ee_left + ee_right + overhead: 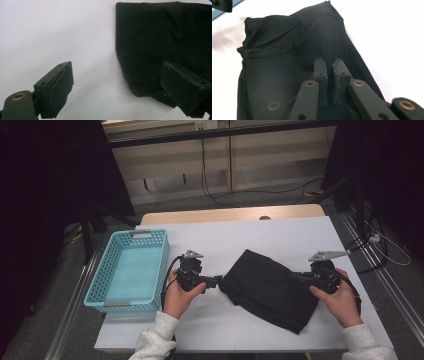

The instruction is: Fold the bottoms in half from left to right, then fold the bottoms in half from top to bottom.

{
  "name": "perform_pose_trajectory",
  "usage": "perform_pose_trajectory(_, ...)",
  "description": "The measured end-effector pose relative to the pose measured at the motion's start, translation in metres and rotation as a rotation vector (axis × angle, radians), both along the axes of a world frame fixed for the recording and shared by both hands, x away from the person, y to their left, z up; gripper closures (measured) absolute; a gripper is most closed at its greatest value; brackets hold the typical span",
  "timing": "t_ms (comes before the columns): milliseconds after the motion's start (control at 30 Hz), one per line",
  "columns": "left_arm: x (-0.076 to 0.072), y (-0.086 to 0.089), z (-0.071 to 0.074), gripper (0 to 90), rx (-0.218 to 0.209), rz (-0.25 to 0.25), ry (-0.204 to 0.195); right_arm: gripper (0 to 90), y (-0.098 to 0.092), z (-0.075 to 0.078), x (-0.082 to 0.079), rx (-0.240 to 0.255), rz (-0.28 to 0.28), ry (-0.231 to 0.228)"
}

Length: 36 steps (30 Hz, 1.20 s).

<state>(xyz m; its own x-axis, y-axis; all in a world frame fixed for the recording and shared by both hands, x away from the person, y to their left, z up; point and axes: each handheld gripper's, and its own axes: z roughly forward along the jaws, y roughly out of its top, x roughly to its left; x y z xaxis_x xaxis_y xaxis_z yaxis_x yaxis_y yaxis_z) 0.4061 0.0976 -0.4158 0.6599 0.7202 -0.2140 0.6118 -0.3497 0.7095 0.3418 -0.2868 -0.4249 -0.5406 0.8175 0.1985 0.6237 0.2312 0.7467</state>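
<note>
A black cloth lies folded and rumpled on the white table, right of centre. My left gripper sits at the cloth's left corner with its jaws wide apart. In the left gripper view the left gripper is open, one jaw over bare table and the other over the cloth corner. My right gripper reaches onto the cloth's right part. In the right gripper view the right gripper has its jaws pressed together on a raised fold of the cloth.
A teal plastic basket with nothing in it stands at the table's left edge, close to the left hand. Bare table surface stretches behind and in front of the cloth. Cables and stand legs lie on the floor beyond the table.
</note>
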Motion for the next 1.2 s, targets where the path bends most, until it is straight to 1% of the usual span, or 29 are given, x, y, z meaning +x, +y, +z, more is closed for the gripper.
perform_pose_trajectory(167, 0.0007, -0.0008, 0.0004, 11.5, 0.008, -0.009, 0.001, 83.1, -0.0011, 0.0011, -0.0021, 0.002, 0.000, -0.003)
perform_pose_trajectory(267, 0.0006, -0.0024, 0.0005, 11.5, -0.002, -0.002, -0.003, 83.1, -0.0020, 0.0020, -0.0036, 0.004, 0.002, -0.008)
perform_pose_trajectory(467, 0.0012, -0.0044, 0.0018, 11.5, 0.004, -0.017, 0.001, 83.1, -0.0047, 0.0025, -0.0061, 0.003, -0.006, -0.005)
perform_pose_trajectory(700, 0.0013, -0.0056, 0.0011, 11.5, 0.003, -0.013, -0.002, 83.1, -0.0053, 0.0018, -0.0077, 0.000, -0.010, -0.004)
perform_pose_trajectory(867, 0.0010, -0.0048, 0.0005, 11.5, 0.013, -0.015, -0.003, 83.1, -0.0052, 0.0018, -0.0062, 0.004, -0.009, -0.008)
perform_pose_trajectory(900, 0.0011, -0.0047, 0.0004, 11.5, 0.008, -0.014, -0.001, 83.1, -0.0048, 0.0020, -0.0063, 0.004, -0.007, -0.008)
perform_pose_trajectory(933, 0.0013, -0.0043, 0.0013, 11.4, 0.012, -0.016, 0.001, 83.1, -0.0044, 0.0021, -0.0064, 0.003, -0.004, -0.009)
perform_pose_trajectory(967, 0.0013, -0.0045, 0.0014, 11.4, 0.003, -0.013, -0.002, 83.1, -0.0044, 0.0021, -0.0068, 0.001, -0.003, -0.006)
perform_pose_trajectory(1200, 0.0011, -0.0037, 0.0016, 11.3, 0.006, -0.013, -0.002, 83.1, -0.0040, 0.0041, -0.0079, 0.004, -0.004, -0.009)
